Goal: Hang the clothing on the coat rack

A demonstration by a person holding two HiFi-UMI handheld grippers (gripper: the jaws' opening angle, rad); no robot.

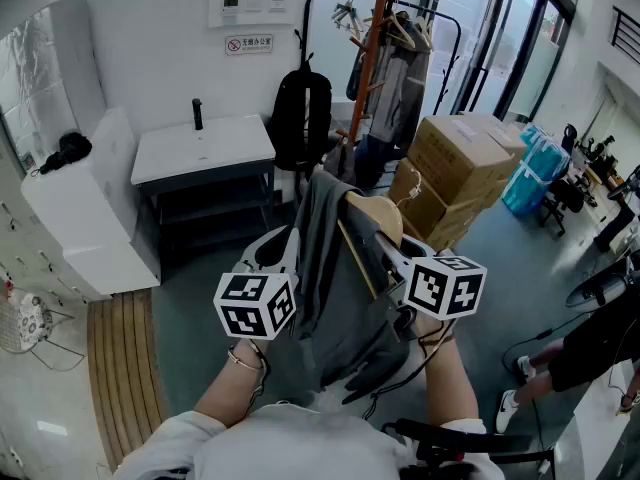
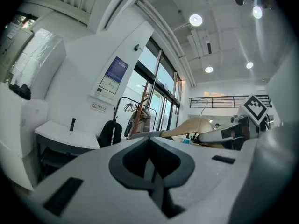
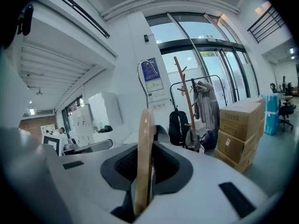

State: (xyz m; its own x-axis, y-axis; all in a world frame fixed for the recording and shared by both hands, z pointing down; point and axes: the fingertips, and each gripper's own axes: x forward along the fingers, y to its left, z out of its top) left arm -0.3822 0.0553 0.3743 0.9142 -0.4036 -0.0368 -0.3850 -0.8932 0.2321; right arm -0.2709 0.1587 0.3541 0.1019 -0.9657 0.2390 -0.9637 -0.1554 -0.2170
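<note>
A grey garment (image 1: 335, 298) hangs on a wooden hanger (image 1: 375, 218) held between my two grippers, close to my body. My right gripper (image 1: 392, 253) is shut on the hanger's wooden arm (image 3: 144, 157), which stands edge-on between its jaws. My left gripper (image 1: 290, 240) sits at the garment's left edge; its jaws look shut with a thin strip of grey fabric between them (image 2: 152, 167). In the left gripper view the hanger (image 2: 196, 125) shows beyond the jaws. The wooden coat rack (image 1: 378, 58) stands ahead with clothes on it, and it also shows in the right gripper view (image 3: 187, 97).
Stacked cardboard boxes (image 1: 460, 158) stand right of the rack. A black backpack (image 1: 302, 118) hangs left of it, beside a white sink cabinet (image 1: 200, 148). A black metal clothes rail (image 1: 440, 28) stands behind the rack. A person (image 1: 590, 348) stands at the far right.
</note>
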